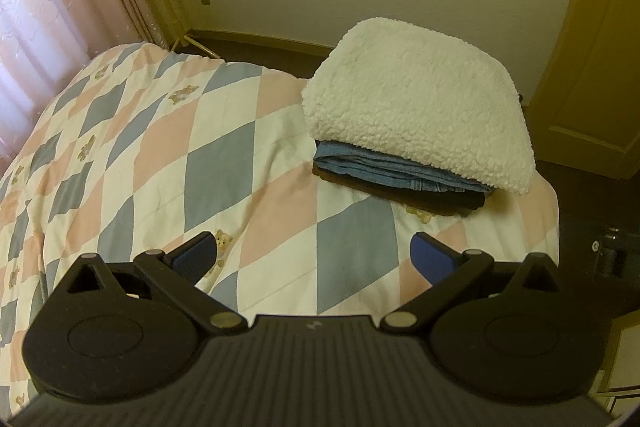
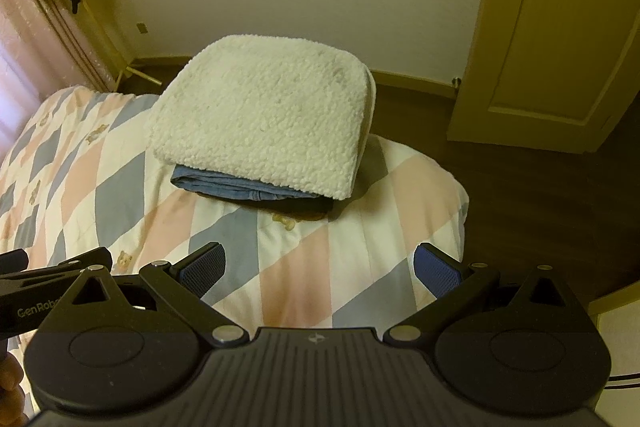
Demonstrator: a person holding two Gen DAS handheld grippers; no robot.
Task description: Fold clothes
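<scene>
I hold both tongs above the bed, and both are empty. My left tongs stand wide open, the two blue pads far apart, with only the quilt under them. My right tongs are open in the same way and grip nothing.

The pile of folded clothes lies ahead of the left tongs and to their right, near the far right corner of the bed. From the right tongs the same pile is ahead and a little to the left. On top is a white fleece piece, thick and folded. Under it I see a folded blue denim piece, and its edge comes out on the side toward the tongs. Below the denim there is a dark piece, touching the quilt; I cannot tell what kind of garment it is.

The quilt has a pattern of pink, blue and white diamonds with small bears. In the right wrist view, the black body of the left tongs appears at the left of my right tongs, just beside them. Behind the bed is a plain wall, a door is ahead to the right of both tongs, and a pink curtain hangs far to the left.
</scene>
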